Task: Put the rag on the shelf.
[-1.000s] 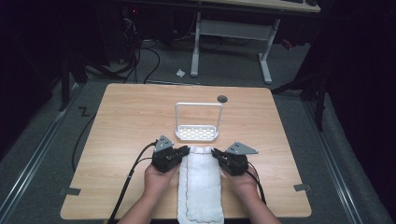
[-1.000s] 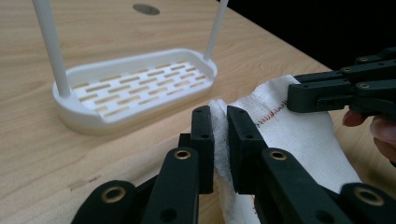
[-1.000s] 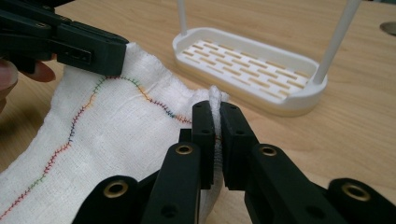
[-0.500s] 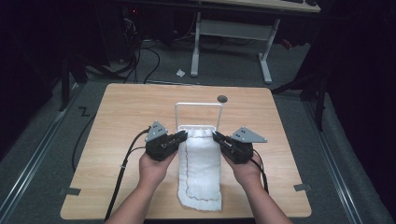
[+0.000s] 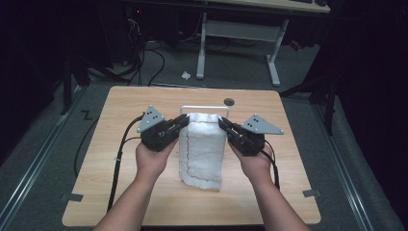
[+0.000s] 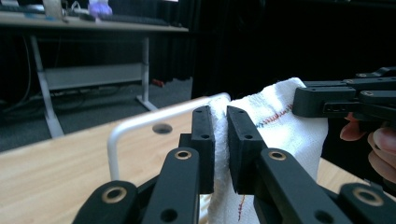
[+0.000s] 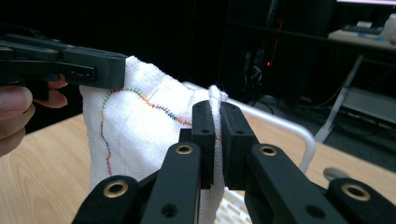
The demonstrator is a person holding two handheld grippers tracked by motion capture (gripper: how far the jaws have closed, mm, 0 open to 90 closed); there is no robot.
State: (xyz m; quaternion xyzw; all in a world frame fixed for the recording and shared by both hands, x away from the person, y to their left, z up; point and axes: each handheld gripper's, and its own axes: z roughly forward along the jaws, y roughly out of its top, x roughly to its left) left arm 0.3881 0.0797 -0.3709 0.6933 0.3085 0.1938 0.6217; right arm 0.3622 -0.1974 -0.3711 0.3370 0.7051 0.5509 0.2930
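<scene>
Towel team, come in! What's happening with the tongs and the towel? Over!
Left tongs, right tongs: each clamped on a top corner. White towel hanging, bottom on table. White rack close behind.

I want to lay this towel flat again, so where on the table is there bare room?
Bare wood lies left of the left gripper and right of the right gripper, out to the table edges. The middle is crowded: towel, white rack behind it.

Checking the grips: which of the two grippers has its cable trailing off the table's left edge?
The left gripper, clamped on the towel's left top corner; its cable runs to that edge.
</scene>
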